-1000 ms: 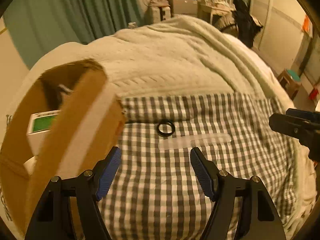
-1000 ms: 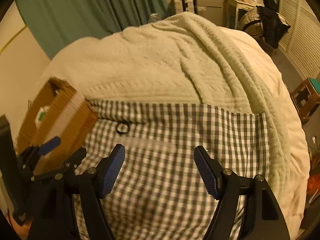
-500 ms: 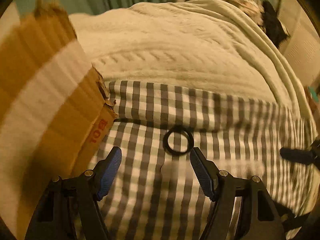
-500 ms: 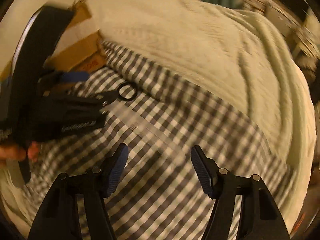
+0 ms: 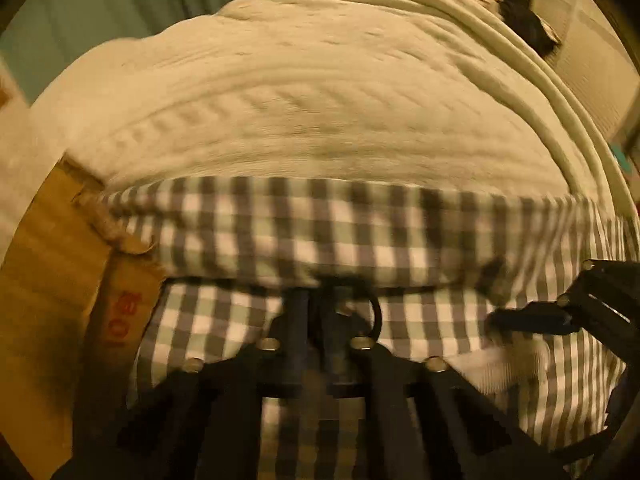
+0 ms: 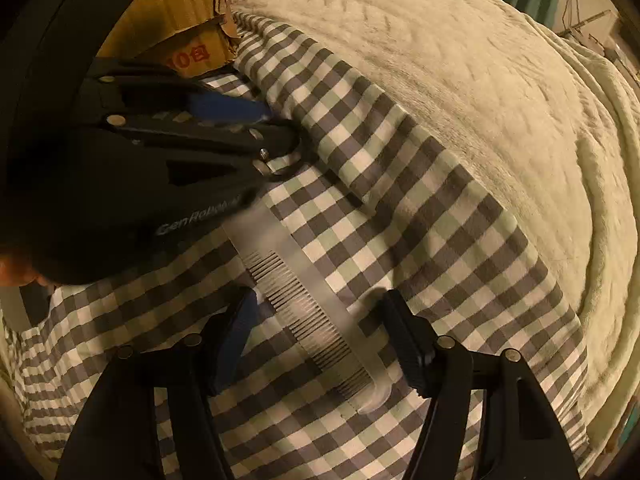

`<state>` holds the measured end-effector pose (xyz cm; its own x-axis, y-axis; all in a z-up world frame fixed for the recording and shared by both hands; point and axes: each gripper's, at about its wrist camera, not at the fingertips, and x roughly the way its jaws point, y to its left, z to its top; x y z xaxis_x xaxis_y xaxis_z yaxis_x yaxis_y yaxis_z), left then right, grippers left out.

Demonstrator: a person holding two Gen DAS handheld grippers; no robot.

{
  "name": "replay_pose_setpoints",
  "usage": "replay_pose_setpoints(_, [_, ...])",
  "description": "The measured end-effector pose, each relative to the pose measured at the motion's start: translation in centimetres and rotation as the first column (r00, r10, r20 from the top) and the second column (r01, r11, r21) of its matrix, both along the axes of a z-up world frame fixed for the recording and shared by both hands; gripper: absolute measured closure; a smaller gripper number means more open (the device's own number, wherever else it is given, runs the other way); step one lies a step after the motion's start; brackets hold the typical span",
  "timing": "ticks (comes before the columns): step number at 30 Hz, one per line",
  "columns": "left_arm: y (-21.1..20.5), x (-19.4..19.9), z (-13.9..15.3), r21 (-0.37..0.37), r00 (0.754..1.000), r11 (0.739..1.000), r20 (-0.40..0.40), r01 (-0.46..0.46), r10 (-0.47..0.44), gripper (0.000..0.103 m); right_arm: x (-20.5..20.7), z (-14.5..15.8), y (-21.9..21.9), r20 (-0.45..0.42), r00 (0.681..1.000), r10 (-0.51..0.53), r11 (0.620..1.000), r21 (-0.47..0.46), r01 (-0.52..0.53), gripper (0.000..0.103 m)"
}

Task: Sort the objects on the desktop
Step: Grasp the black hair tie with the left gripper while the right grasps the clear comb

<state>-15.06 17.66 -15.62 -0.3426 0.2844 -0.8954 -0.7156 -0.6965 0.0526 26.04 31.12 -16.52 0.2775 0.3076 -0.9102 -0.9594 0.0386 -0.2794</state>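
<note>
Since a second ago both grippers have been brought down to the checked cloth (image 6: 400, 208), and the left gripper (image 5: 320, 304) has been shut from wide open onto the black ring (image 5: 376, 314), whose rim is seen curving out beside the closed tips. The right gripper (image 6: 320, 316) is being closed, with the clear comb (image 6: 304, 296) lying between its pads but not yet pressed. The cardboard box (image 6: 188, 24) stands just beside the left gripper, at the edge of the cloth. Nothing visible here has been sorted yet; ring and comb probably remain to be lifted and put into the box.
</note>
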Motion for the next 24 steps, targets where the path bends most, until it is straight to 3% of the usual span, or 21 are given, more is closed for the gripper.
replay_pose_setpoints(2, [0.0,0.4,0.2,-0.007,1.0,1.0,0.0,0.019,-0.019,0.1,-0.6,0.3,-0.3,0.009,1.0,0.011,1.0,0.008,-0.011,0.066])
replay_pose_setpoints(6, [-1.1,0.9,1.1,0.01,0.999,1.0,0.03,0.029,-0.029,0.1,-2.2,0.3,-1.2,0.054,0.998,0.023,1.0,-0.021,-0.022,0.074])
replay_pose_setpoints(11, [-2.2,1.9,3.3,0.035,0.998,0.998,0.041,0.054,-0.055,0.1,-2.1,1.2,-3.3,-0.04,0.991,-0.13,0.991,-0.018,0.129,0.079])
replay_pose_setpoints(17, [-4.1,3.6,7.1,0.09,0.996,0.992,0.006,0.09,-0.091,0.1,-2.1,2.1,-7.6,-0.136,0.923,-0.361,0.932,-0.035,0.36,0.08])
replay_pose_setpoints(19, [-4.8,4.6,8.2,0.09,0.995,0.991,-0.019,0.102,-0.1,0.1,-2.2,2.7,-9.0,-0.183,0.886,-0.426,0.903,-0.021,0.429,0.088])
replay_pose_setpoints(20, [-5.1,4.6,8.6,0.09,0.995,0.991,-0.02,0.102,-0.1,0.1,-2.3,3.4,-10.1,-0.224,0.857,-0.465,0.88,-0.005,0.476,0.099])
replay_pose_setpoints(22, [-5.9,4.7,9.7,0.105,0.997,0.991,-0.011,0.083,-0.083,0.1,-2.8,4.5,-11.4,-0.244,0.824,-0.512,0.847,0.014,0.531,0.099])
replay_pose_setpoints(24, [-6.8,4.6,10.8,0.128,0.998,0.99,0.012,0.065,-0.067,0.1,-3.7,5.6,-12.0,-0.237,0.817,-0.526,0.835,0.039,0.549,0.099])
